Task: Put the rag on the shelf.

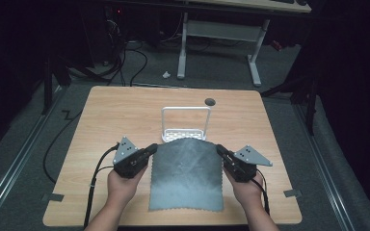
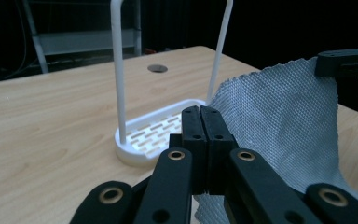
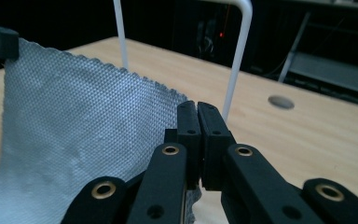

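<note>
A grey woven cloth (image 1: 187, 174) with zigzag-cut edges hangs between my two grippers, its far edge lifted off the wooden table (image 1: 106, 115) and its near part lying toward the front edge. My left gripper (image 1: 151, 150) is shut on the cloth's far left corner; in the left gripper view its jaws (image 2: 200, 114) press together with the cloth (image 2: 284, 116) spreading to the right. My right gripper (image 1: 220, 150) is shut on the far right corner, and in its own view the jaws (image 3: 198, 109) pinch the cloth (image 3: 74, 130). Just behind the cloth stands a white rack (image 1: 185, 122) with a tall wire hoop.
A round cable hole (image 1: 210, 101) sits in the table behind the rack. Beyond the table are the white legs of another desk (image 1: 219, 43) and cables on the dark floor. The rack's slotted base (image 2: 154, 135) lies right ahead of the left jaws.
</note>
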`<state>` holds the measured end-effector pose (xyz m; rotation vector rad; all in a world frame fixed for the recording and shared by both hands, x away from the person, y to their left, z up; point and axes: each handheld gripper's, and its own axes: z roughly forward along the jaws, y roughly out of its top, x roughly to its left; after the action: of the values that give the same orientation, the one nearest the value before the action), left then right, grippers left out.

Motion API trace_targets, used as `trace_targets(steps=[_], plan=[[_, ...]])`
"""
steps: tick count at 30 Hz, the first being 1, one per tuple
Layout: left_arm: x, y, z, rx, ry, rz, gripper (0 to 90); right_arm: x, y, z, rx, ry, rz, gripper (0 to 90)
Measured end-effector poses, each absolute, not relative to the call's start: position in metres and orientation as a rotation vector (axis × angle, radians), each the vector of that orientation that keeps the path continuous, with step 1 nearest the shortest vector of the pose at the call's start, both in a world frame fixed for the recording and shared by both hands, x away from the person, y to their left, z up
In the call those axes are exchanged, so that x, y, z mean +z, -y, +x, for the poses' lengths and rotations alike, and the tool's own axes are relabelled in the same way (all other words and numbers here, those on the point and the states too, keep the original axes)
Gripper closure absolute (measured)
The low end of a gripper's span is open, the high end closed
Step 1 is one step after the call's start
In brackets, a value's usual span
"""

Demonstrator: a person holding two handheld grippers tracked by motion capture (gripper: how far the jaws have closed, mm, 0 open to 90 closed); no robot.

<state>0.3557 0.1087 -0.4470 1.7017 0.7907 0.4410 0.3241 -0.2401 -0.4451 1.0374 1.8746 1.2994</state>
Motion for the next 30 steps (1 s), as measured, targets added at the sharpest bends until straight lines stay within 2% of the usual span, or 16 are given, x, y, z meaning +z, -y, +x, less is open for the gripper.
trace_targets(steps=[30], plan=[[-0.361, -0.121, 0.375, 0.612, -0.713, 1.563, 89.4, -0.36, 0.242, 0.34, 1.392, -1.682, 0.928, 89.6]])
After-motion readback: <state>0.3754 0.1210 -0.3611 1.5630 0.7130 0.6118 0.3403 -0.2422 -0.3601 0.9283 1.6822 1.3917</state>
